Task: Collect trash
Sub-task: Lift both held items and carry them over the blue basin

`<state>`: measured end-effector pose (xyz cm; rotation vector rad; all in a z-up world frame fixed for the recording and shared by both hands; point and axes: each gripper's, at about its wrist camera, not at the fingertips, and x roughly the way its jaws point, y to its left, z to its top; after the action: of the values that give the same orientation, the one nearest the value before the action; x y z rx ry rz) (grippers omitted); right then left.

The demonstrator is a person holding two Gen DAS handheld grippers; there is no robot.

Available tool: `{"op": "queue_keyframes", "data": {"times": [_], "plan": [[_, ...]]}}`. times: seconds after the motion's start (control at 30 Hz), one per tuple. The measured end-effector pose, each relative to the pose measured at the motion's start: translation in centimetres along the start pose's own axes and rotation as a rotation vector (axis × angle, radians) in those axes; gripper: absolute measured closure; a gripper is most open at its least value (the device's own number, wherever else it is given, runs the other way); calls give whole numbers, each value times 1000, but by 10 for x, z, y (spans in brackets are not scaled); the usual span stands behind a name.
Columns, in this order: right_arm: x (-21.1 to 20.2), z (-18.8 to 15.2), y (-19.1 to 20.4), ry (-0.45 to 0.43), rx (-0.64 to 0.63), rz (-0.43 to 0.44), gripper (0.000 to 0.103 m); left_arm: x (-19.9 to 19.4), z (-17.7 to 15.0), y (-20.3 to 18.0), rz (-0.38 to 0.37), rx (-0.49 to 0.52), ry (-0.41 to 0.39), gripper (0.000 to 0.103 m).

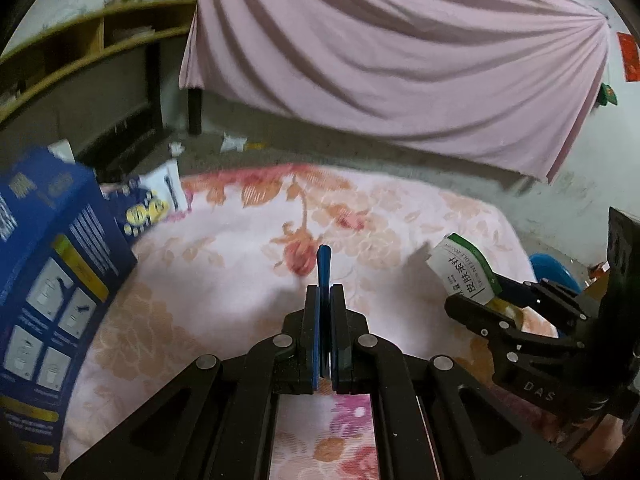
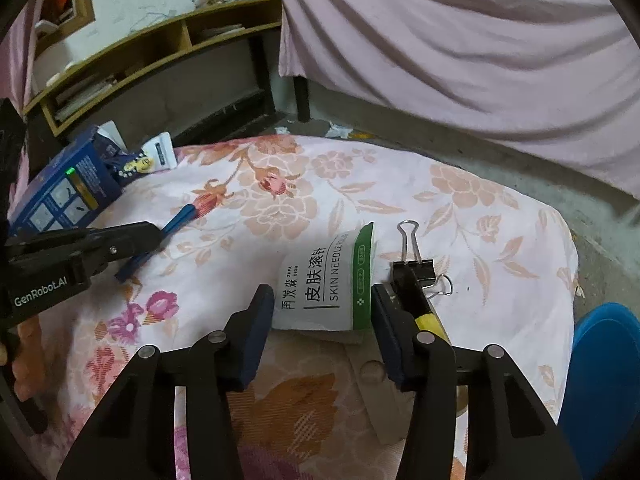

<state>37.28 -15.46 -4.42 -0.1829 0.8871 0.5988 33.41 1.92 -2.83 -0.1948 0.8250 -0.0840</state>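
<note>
Right gripper apart, straddling my upright packet | left gripper clamped on blue stick, pointing forward | binder clip beside packet

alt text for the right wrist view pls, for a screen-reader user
The right gripper has its fingers either side of a white-and-green skin needle roller packet lying on a floral bedsheet, a black binder clip just to its right. At left, the left gripper is shut on a thin blue stick, with a blue carton behind it.

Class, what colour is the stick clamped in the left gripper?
Blue; the stick shows best in the right wrist view.
</note>
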Motion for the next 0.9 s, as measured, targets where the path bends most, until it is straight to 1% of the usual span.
{"op": "queue_keyframes", "data": {"times": [0.13, 0.17, 0.23, 0.27, 0.3, 0.33, 0.4, 0.53, 0.57, 0.7, 0.8, 0.9], "plan": [[-20, -2, -1, -94, 8, 13, 56, -20, 4, -15, -30, 19, -95, 101], [-31, -4, -4, -150, 17, 23, 56, -27, 6, -19, -41, 26, -124, 101], [-47, -7, -10, -228, 36, 33, 56, -40, 9, -29, -64, 42, -180, 101], [-62, -10, -14, -297, 49, 34, 56, -47, 11, -36, -79, 53, -213, 101], [-71, -12, -18, -343, 56, 31, 56, -54, 14, -42, -93, 65, -244, 101], [-79, -14, -21, -381, 62, 25, 56, -63, 16, -52, -111, 81, -282, 101], [-104, -19, -32, -486, 85, 8, 56, -75, 20, -69, -144, 108, -340, 101], [-140, -33, -49, -638, 129, -42, 56, -98, 27, -111, -215, 176, -441, 101], [-153, -38, -54, -685, 138, -73, 56, -103, 28, -118, -228, 191, -455, 101], [-183, -53, -69, -794, 166, -168, 56, -117, 29, -162, -301, 264, -505, 101], [-202, -67, -82, -841, 182, -245, 56, -116, 29, -194, -345, 317, -513, 101], [-215, -83, -99, -848, 224, -289, 56, -105, 24, -227, -383, 365, -495, 101]]}}
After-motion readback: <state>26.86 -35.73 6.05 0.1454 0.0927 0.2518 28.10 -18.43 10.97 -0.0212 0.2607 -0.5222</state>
